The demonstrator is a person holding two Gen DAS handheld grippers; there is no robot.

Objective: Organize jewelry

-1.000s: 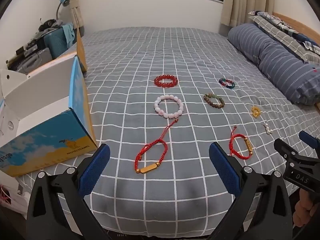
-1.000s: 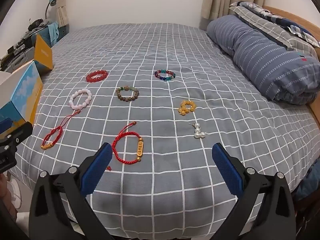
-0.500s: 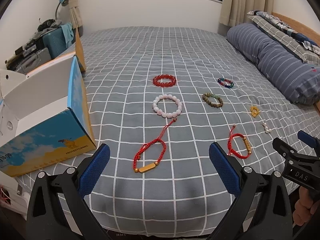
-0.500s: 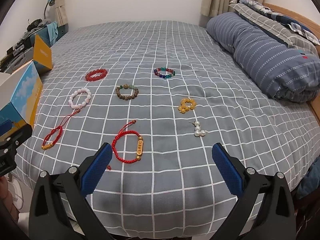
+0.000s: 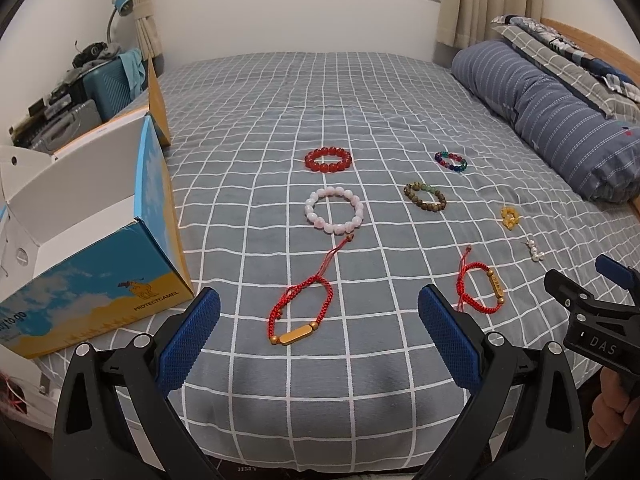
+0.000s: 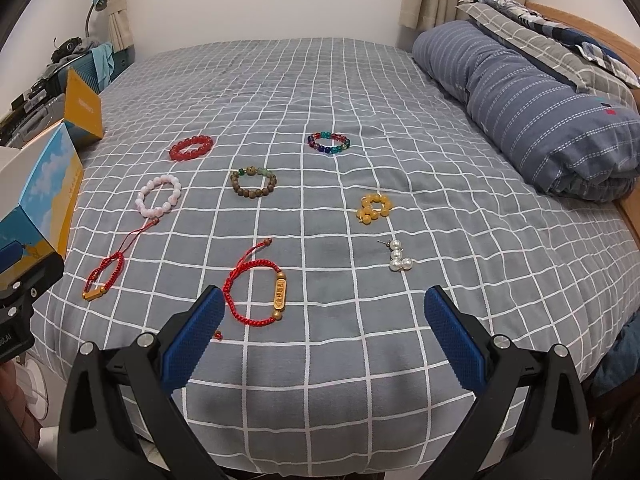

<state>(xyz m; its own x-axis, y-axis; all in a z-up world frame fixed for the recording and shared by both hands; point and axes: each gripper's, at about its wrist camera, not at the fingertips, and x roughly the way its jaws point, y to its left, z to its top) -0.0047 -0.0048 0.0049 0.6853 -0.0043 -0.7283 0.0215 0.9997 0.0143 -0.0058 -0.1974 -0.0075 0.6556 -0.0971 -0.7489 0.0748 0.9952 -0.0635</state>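
Several pieces of jewelry lie spread on the grey checked bed. My left gripper (image 5: pixel 318 336) hangs open over the near edge, just short of a red cord bracelet with a gold bar (image 5: pixel 298 312). Beyond it lie a pink bead bracelet (image 5: pixel 334 210) and a red bead bracelet (image 5: pixel 328 159). My right gripper (image 6: pixel 322 330) is open too, with a second red cord bracelet (image 6: pixel 256 296) ahead of its left finger. Pearl earrings (image 6: pixel 399 258), a yellow bead cluster (image 6: pixel 374 208), a brown bead bracelet (image 6: pixel 253 181) and a multicolour bead bracelet (image 6: pixel 329 143) lie further in.
An open blue and yellow cardboard box (image 5: pixel 86 236) stands at the bed's left edge, with a suitcase and clutter behind it. A rolled striped duvet (image 6: pixel 532 108) lies along the right side. A hand (image 5: pixel 610 412) holds the right gripper at lower right.
Both grippers have drawn back and tilted slightly, so the jewelry sits a little higher in each view. Nothing on the bed has moved, and both grippers stay open.
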